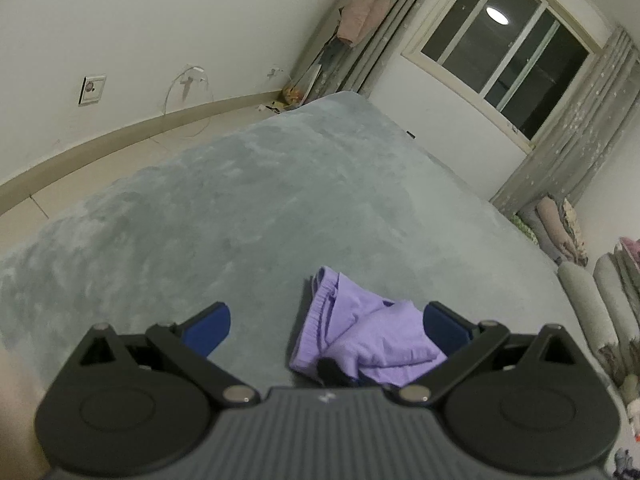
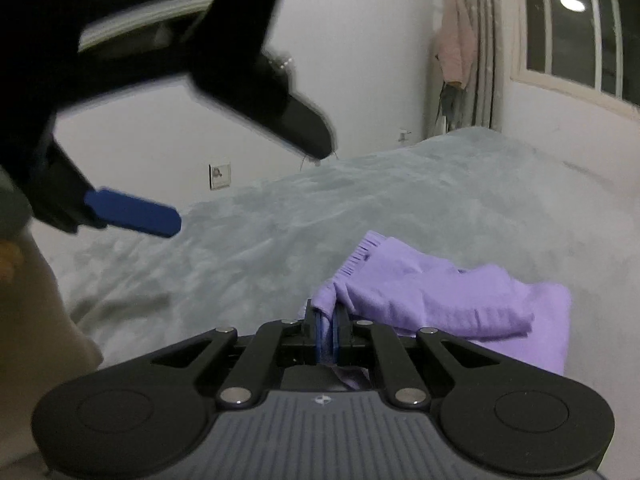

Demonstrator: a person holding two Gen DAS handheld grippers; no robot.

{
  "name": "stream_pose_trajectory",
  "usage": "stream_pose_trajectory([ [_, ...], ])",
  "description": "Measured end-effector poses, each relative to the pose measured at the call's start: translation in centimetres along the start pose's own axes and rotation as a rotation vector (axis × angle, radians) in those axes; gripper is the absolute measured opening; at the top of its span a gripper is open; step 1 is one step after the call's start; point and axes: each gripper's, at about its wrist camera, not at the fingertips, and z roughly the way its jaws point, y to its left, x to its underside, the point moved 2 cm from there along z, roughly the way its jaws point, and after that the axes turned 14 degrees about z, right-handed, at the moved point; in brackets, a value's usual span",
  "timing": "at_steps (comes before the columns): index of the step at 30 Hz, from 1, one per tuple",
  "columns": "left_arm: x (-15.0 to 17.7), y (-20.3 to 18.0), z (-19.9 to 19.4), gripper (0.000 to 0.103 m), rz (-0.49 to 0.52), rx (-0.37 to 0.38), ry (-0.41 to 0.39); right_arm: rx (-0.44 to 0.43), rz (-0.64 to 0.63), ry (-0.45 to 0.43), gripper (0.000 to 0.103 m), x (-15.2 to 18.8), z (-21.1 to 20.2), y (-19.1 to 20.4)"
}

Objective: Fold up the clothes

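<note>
A lilac knitted garment (image 1: 360, 332) lies crumpled on the grey plush bed cover (image 1: 240, 208). My left gripper (image 1: 326, 326) is open above it, its blue pads (image 1: 210, 330) wide apart, the right pad beside the cloth. My right gripper (image 2: 327, 320) is shut on a near edge of the lilac garment (image 2: 440, 292), cloth pinched between its blue pads. The left gripper also shows in the right wrist view (image 2: 244, 180), open, raised at upper left, blurred.
The bed cover (image 2: 360, 208) spreads far ahead. A wall with a socket (image 1: 92, 89) lies to the left, a window (image 1: 508, 52) with curtains at the back. Rolled bedding and pillows (image 1: 592, 296) are stacked at the right.
</note>
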Motion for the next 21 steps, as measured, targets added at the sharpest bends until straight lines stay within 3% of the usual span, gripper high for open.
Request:
stream_pose_trajectory([
  [2, 0.2, -0.3, 0.3, 0.103, 0.020, -0.002, 0.012, -0.038, 0.070, 0.015, 0.011, -0.4, -0.8, -1.3],
  [4, 0.3, -0.7, 0.6, 0.103, 0.038, -0.002, 0.022, -0.111, 0.156, 0.049, 0.028, -0.5, -2.3, -2.6],
  [6, 0.4, -0.9, 0.9, 0.103, 0.049, -0.011, 0.025, -0.179, 0.236, 0.041, 0.054, -0.5, -4.3, -4.1],
  [8, 0.6, -1.2, 1.3, 0.103, 0.067, -0.015, 0.028, -0.203, 0.286, 0.025, 0.060, -1.0, -5.7, -6.0],
  [12, 1.3, -3.1, 2.1, 0.101, 0.190, -0.018, 0.031, -0.125, 0.426, 0.007, 0.060, -3.1, -5.8, -10.8],
  [14, 1.9, -4.6, 2.5, 0.100, 0.294, -0.050, 0.038, -0.149, 0.619, 0.069, 0.059, -3.7, -4.0, -14.0],
  [17, 2.9, -6.1, 3.3, 0.101, 0.400, -0.106, 0.058, -0.172, 0.733, 0.152, 0.058, -3.9, -1.1, -15.9],
  [19, 3.4, -6.5, 3.7, 0.101, 0.414, -0.112, 0.078, -0.147, 0.720, 0.196, 0.052, -4.1, 0.2, -15.7],
  [21, 3.7, -6.4, 4.3, 0.101, 0.401, -0.115, 0.092, -0.173, 0.694, 0.201, 0.033, -4.6, 0.7, -15.2],
])
